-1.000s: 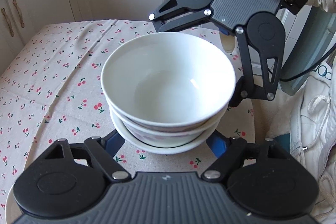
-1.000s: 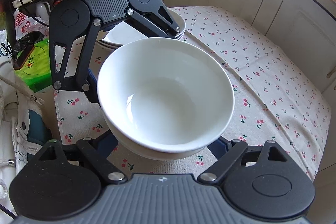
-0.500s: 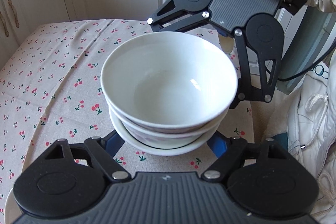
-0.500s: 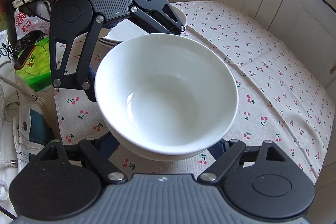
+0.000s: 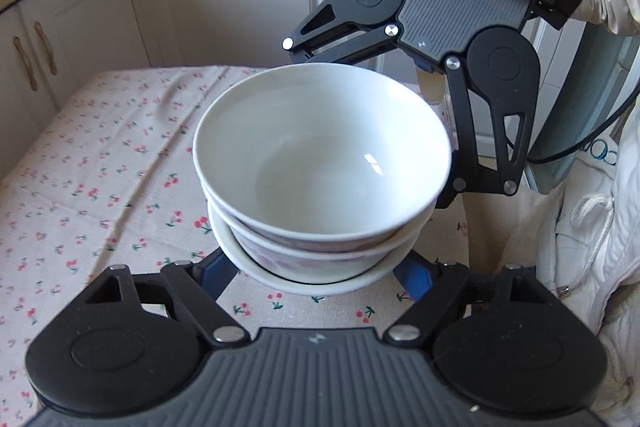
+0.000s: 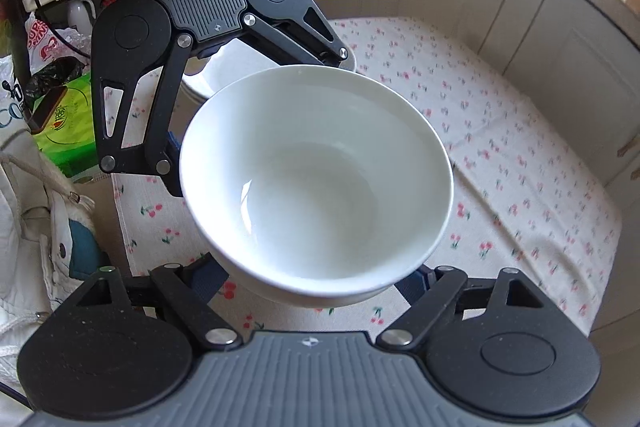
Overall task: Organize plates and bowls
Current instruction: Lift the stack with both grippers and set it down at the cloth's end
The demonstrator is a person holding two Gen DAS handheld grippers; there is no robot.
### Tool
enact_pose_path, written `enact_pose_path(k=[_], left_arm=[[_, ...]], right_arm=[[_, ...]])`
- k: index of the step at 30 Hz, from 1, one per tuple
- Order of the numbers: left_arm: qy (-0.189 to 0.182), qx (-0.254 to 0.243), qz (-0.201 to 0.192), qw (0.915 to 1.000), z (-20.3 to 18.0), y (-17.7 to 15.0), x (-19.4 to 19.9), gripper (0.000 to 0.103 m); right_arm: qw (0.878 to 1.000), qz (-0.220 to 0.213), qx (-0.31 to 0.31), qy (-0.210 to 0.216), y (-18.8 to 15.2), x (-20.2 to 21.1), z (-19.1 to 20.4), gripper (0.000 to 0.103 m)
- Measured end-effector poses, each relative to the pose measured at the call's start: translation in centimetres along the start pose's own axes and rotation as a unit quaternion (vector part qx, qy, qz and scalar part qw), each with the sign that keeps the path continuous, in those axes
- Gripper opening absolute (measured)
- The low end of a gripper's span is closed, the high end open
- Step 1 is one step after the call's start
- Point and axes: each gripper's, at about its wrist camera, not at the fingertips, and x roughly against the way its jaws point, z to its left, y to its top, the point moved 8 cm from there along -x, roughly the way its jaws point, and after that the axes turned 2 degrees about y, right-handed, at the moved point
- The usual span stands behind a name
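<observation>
Bowl stack (image 5: 320, 187) sits between both grippers, left (image 5: 320, 267) and right (image 6: 320, 275), jaws spread around it; plates (image 6: 216, 75) lie behind the stack.

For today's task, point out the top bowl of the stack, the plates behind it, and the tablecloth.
top bowl (image 5: 320, 163): left wrist view, inner wall.
plates (image 6: 224, 67): right wrist view, white surface behind the bowl.
tablecloth (image 6: 520, 163): right wrist view, bare cherry-print patch.

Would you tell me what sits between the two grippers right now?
The stack of white bowls sits between them: the left gripper flanks its near side and the right gripper its far side. Both wrist views show it.
</observation>
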Motion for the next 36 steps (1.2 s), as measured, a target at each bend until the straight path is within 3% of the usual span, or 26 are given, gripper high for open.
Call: enact_pose_path(k=[6,16,24,36], left_arm=[[0.044,0.01,-0.015,0.9989,0.5,-1.1,3.9,0.083],[0.113,0.049,-0.02,0.9922,2.0,-5.2,9.7,0.083],[0.139,0.078,-0.017,0.987,4.1,-7.6,10.7,0.083],[0.143,0.111,-0.012,0.9833,5.8,-9.9,9.5,0.083]], right_arm=[[0.999,-0.01,0.049,-0.01,3.7,0.8,1.1,0.09],[0.992,-0.028,0.126,0.004,10.4,-1.4,3.3,0.09],[0.987,-0.022,0.161,0.017,13.5,-4.3,3.8,0.09],[0.984,0.007,0.177,0.031,14.8,-8.1,3.8,0.09]])
